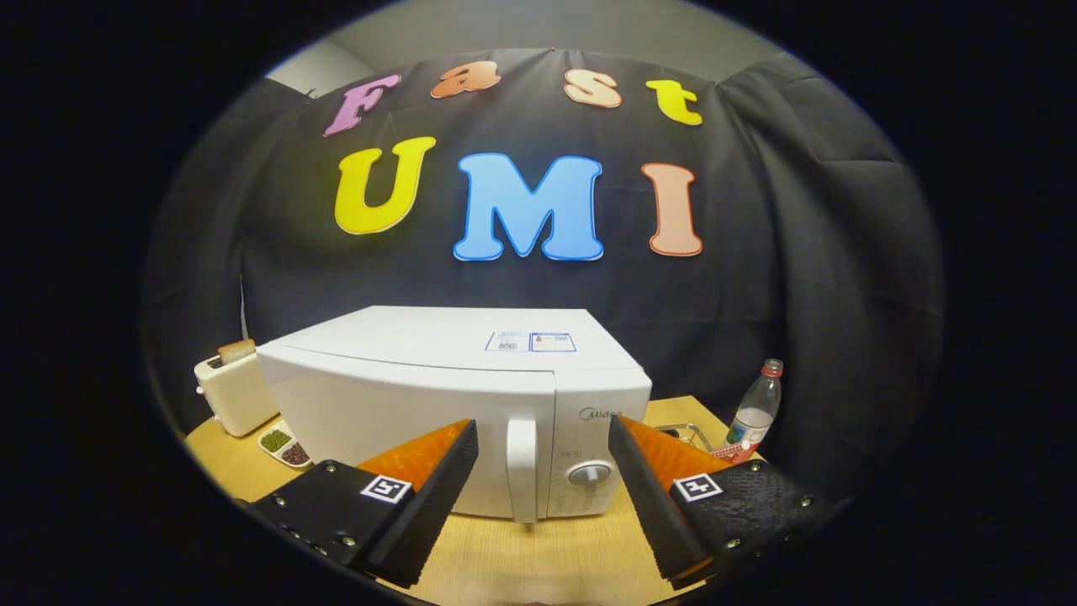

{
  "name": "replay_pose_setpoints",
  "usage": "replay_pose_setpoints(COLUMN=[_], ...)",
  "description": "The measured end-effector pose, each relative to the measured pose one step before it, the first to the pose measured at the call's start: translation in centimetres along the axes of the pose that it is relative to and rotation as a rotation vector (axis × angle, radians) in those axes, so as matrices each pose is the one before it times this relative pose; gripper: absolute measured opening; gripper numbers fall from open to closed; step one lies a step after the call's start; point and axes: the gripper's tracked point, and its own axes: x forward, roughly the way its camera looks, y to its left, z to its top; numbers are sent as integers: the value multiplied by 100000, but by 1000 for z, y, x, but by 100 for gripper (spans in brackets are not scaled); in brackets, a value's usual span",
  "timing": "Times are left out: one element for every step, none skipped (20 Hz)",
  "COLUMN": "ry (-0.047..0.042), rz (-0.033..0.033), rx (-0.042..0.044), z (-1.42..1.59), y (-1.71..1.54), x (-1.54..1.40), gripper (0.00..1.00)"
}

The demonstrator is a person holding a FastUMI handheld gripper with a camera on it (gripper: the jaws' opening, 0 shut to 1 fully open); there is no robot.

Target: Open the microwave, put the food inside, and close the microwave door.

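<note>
Black cloth is hung behind a wooden table [522, 555] in the gripper view. At centre frame the microwave [437, 404] is seen shut, its handle [522, 467] just ahead of the gripper [543, 446], whose fingers are spread wide with nothing held. No step is judged done: opening, loading and closing remain. A dish of food [284, 444] is seen at lower left, beside a toaster [234, 389]; a bottle [756, 408] is seen at right.

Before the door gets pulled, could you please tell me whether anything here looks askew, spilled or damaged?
Nothing stands out. The microwave sits squarely on the table, door shut, handle just ahead of the open tongs. The toaster and bottle stand upright.
</note>
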Motion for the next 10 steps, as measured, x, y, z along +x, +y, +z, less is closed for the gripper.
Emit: replay_pose_setpoints(ry=[1336,798,456,889,1480,1759,1262,1061,963,935], rz=[558,533,120,341,238,378,506,45,501,991], rx=[-350,-323,-173,-18,488,895,980,329,155,262], z=[-666,-513,-309,-349,-611,-540,-498,-302,-278,-226], y=[64,113,42,37,151,58,229,112,193,259], x=[537,604,501,499,461,531,271,337,298,176], gripper=[98,98,97,96,92,88,78,72,64,64])
